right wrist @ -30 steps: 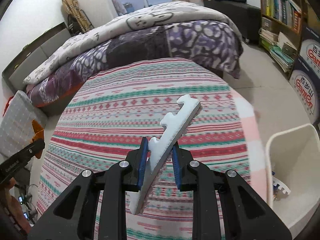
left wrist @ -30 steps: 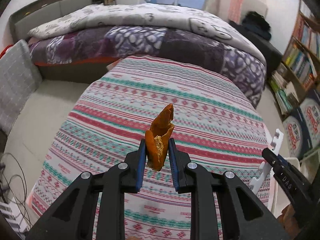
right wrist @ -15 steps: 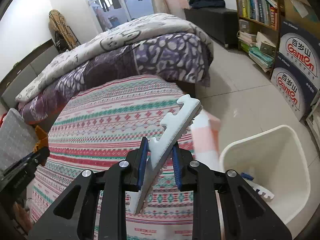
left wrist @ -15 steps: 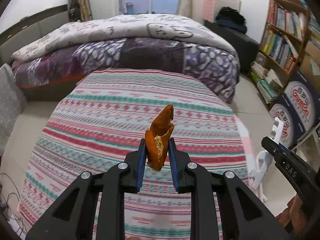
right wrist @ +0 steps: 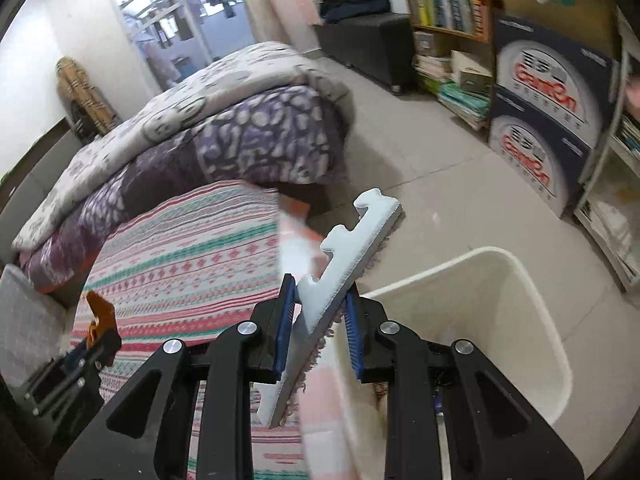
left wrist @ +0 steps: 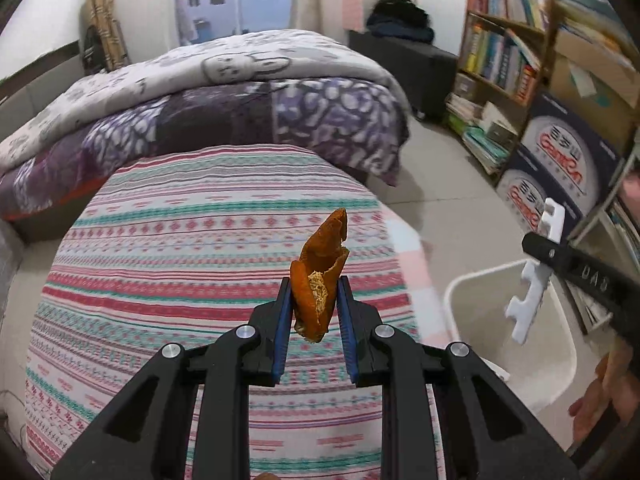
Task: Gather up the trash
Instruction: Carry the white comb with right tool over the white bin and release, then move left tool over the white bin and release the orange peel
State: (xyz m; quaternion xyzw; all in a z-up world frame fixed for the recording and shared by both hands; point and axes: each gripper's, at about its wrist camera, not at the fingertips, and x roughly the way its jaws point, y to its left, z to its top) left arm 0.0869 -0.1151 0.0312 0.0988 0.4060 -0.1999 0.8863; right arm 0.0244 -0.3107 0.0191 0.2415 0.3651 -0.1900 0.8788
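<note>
My left gripper (left wrist: 314, 312) is shut on a curled orange peel (left wrist: 320, 272) and holds it upright above the striped patterned cloth (left wrist: 180, 264). My right gripper (right wrist: 320, 312) is shut on a white notched foam strip (right wrist: 344, 264), tilted up to the right, at the left rim of the white trash bin (right wrist: 516, 280). In the left wrist view the right gripper with the foam strip (left wrist: 536, 272) hangs over the bin (left wrist: 472, 284). In the right wrist view the peel (right wrist: 100, 312) shows at the far left.
A bed with a purple and grey quilt (left wrist: 240, 96) stands behind the cloth. A bookshelf (left wrist: 504, 48) and stacked printed boxes (right wrist: 548, 128) line the right wall. A black bench (right wrist: 368, 44) stands at the back. Tiled floor (right wrist: 452, 200) surrounds the bin.
Both grippers have swung to the right, away from the cloth and toward the bin. The foam strip now hangs at the bin's rim. Both still hold their items.
</note>
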